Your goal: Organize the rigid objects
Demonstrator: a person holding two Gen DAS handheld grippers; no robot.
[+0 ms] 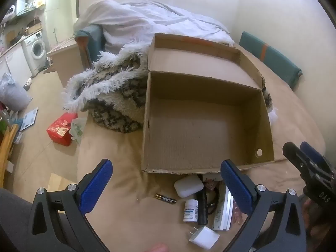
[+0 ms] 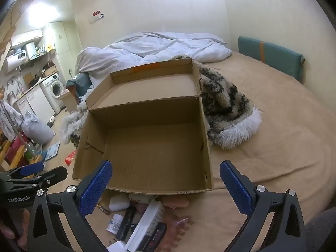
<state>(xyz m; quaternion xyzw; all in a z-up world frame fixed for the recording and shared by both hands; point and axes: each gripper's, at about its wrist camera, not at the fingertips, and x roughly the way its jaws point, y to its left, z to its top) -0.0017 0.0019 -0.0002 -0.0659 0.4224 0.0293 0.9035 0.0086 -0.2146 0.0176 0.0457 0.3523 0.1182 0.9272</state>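
An open, empty cardboard box (image 1: 201, 134) lies on the tan bed, also in the right wrist view (image 2: 151, 153). In front of it lies a pile of small items: a white earbud case (image 1: 188, 185), a black battery (image 1: 166, 199), a white pill bottle (image 1: 190, 210), a black flashlight (image 1: 203, 208), a white charger plug (image 1: 204, 237) and a white flat box (image 1: 222, 208). The right wrist view shows the earbud case (image 2: 119, 203), pill bottle (image 2: 114, 223), white box (image 2: 145, 224) and a pink toe separator (image 2: 178, 226). My left gripper (image 1: 166, 187) is open above the pile. My right gripper (image 2: 166, 187) is open, empty.
A fluffy patterned blanket (image 1: 113, 96) lies beside the box and a white duvet (image 1: 147, 23) behind it. A teal cushion (image 1: 271, 56) leans on the wall. On the floor at left are a red box (image 1: 61, 129), a scale (image 1: 29, 118) and a washing machine (image 1: 34, 51).
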